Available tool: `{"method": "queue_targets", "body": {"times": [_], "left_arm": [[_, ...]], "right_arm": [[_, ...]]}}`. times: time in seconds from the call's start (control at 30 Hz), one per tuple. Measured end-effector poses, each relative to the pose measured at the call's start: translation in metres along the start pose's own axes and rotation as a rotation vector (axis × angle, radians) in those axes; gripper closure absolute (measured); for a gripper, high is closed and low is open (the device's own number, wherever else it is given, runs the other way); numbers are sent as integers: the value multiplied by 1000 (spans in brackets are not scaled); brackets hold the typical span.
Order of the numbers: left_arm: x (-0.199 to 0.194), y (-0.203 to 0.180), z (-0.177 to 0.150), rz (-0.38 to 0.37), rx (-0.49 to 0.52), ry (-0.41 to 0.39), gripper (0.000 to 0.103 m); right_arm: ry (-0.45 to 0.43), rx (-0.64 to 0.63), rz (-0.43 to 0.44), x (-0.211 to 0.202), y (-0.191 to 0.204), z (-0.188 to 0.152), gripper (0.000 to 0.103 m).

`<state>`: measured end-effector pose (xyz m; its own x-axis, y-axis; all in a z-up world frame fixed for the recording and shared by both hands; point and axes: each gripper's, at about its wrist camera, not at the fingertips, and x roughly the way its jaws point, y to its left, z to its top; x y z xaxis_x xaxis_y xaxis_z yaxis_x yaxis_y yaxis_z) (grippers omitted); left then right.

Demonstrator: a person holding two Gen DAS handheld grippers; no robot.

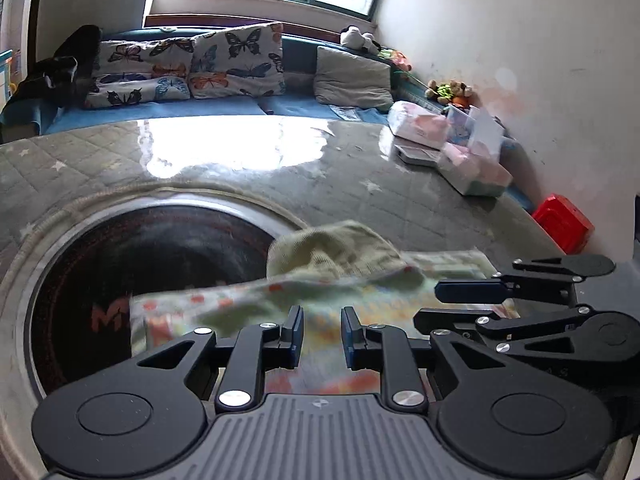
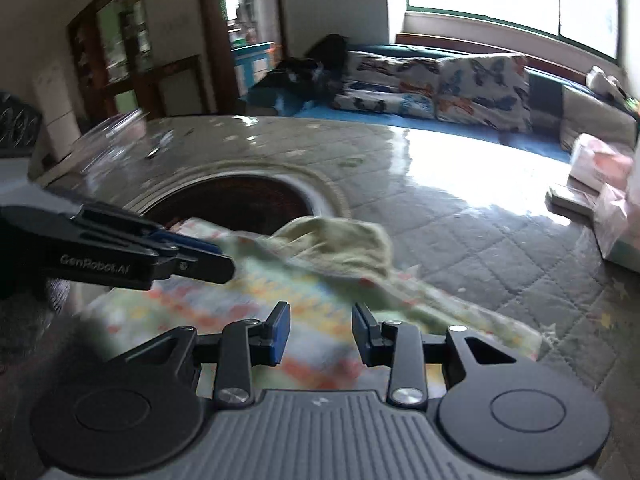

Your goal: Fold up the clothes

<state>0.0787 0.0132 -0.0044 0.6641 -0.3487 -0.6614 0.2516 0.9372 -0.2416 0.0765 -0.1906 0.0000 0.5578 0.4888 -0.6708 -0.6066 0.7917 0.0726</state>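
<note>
Garment, a patterned child's top, lies flat on the bench; left hand-held gripper and right hand-held gripper hover agape, empty. Next, probably: pinch an edge to fold.

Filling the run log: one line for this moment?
left gripper: open | right gripper: open | patterned garment: on table, ungripped, partly folded

Right wrist view: "GenRobot.AI" in pale letters along the black side of the left hand-held gripper, readable though slightly soft. Left wrist view: on the dark round panel set into the bench, reddish letters starting with "M"; the rest is hidden under the patterned cloth and cannot be read. Faint marks on the right hand-held gripper body, too small to make out.
</note>
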Motion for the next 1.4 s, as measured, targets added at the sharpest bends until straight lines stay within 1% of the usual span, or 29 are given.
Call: {"method": "queue_targets", "body": {"times": [0.13, 0.2, 0.27, 0.4, 0.57, 0.67, 0.8, 0.9, 1.0, 1.07, 1.2, 1.33, 1.4], "left_arm": [[-21, -10, -22, -23, 23, -6, 80], [-28, -16, -34, -22, 45, -3, 80], [-33, -20, -46, -7, 69, -6, 80], [-39, -26, -65, 36, 112, -27, 78], [-50, -21, -68, 46, 79, -55, 77], [-48, -14, -76, 71, 72, -48, 77], [-59, -9, -75, 70, 40, -68, 76], [-62, -3, -78, 86, 19, -73, 76], [-60, 5, -83, 82, -12, -66, 76], [-65, 7, -83, 81, -19, -71, 76], [-78, 15, -79, 103, -35, -92, 74], [-81, 39, -73, 160, -119, -85, 73], [-83, 52, -71, 172, -176, -76, 73]], "right_arm": [[-2, -56, 15, -16, 20, -12, 69], [-1, -95, 16, -22, 30, -21, 69], [7, -123, 9, -22, 38, -29, 68], [3, -112, 0, -24, 40, -32, 68], [-21, -118, 17, -31, 45, -33, 67], [-22, -130, 21, -32, 50, -33, 67], [-22, -147, 25, -32, 57, -32, 66], [-22, -160, 28, -32, 62, -32, 66], [-2, -169, 41, -22, 68, -34, 66], [9, -182, 26, -18, 72, -37, 65], [-9, -209, 39, -24, 81, -30, 65], [-12, -262, 86, -19, 99, -23, 65], [-10, -293, 111, -16, 109, -19, 65]]}}
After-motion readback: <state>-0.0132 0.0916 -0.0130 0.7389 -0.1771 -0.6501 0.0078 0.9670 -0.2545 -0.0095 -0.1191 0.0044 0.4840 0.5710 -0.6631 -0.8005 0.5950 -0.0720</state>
